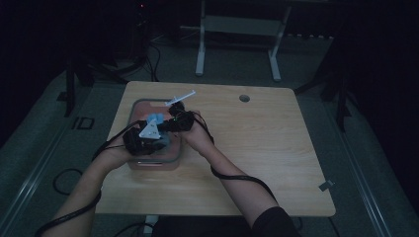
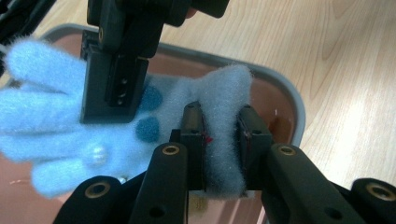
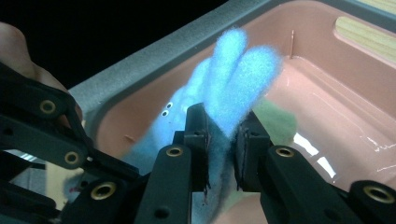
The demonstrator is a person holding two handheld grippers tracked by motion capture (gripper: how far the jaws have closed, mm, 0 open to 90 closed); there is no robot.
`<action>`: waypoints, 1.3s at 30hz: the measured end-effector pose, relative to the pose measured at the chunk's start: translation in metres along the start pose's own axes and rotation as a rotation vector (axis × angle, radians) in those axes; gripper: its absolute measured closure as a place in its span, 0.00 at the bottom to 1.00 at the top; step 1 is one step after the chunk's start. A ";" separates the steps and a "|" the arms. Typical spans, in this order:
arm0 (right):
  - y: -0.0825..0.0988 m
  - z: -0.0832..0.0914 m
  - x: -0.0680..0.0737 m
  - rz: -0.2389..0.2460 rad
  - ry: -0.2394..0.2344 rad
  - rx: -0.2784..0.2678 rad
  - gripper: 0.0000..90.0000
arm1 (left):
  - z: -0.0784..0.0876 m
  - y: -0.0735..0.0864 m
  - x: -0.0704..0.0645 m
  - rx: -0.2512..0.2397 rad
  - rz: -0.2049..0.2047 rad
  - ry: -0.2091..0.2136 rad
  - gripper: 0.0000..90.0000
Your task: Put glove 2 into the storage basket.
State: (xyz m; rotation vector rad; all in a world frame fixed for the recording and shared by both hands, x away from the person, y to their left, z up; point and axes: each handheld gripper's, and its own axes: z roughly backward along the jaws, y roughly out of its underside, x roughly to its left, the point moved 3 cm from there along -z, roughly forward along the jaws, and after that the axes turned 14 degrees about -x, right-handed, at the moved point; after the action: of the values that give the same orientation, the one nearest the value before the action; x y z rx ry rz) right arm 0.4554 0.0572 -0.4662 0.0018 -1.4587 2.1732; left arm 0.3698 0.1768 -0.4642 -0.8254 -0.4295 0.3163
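Over the pink bin (image 1: pixel 173 159), both grippers, left (image 2: pixel 223 140) and right (image 3: pixel 223 142), clamped on the fuzzy blue glove (image 2: pixel 70 140)

My work sits on a light wooden table (image 1: pixel 257 148) with rounded corners and a small round hole (image 1: pixel 244 98) near its far edge. Directly on its left half rests a pink bin (image 1: pixel 148 163) with a grey rim

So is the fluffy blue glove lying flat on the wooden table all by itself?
No, the blue glove is pinched by both the left gripper and the right gripper above the pink tub.
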 end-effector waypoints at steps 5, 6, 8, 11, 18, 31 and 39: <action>0.007 -0.011 -0.004 0.014 0.006 0.018 0.86 | -0.006 0.012 0.003 0.018 0.021 -0.001 0.85; 0.008 -0.013 -0.005 0.013 0.007 0.020 0.86 | -0.008 0.014 0.004 0.021 0.024 -0.001 0.85; 0.010 -0.017 -0.007 0.015 0.015 0.025 0.86 | -0.011 0.018 0.006 0.030 0.033 0.002 0.85; 0.014 -0.023 -0.010 0.029 0.026 0.040 0.86 | -0.015 0.021 0.008 0.048 0.039 0.002 0.85; 0.018 -0.033 -0.016 0.039 0.051 0.070 0.86 | -0.022 0.027 0.012 0.081 0.048 -0.005 0.85; 0.021 -0.045 -0.020 0.045 0.103 0.130 0.82 | -0.033 0.034 0.016 0.107 0.090 -0.009 0.83; 0.019 -0.040 -0.020 0.054 0.120 0.121 0.69 | -0.030 0.034 0.016 0.092 0.121 -0.017 0.71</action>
State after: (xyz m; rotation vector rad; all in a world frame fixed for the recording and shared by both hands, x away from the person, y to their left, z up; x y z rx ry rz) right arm 0.4759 0.0786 -0.5049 -0.1242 -1.2734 2.2607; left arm 0.3949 0.1864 -0.5044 -0.7601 -0.3787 0.4520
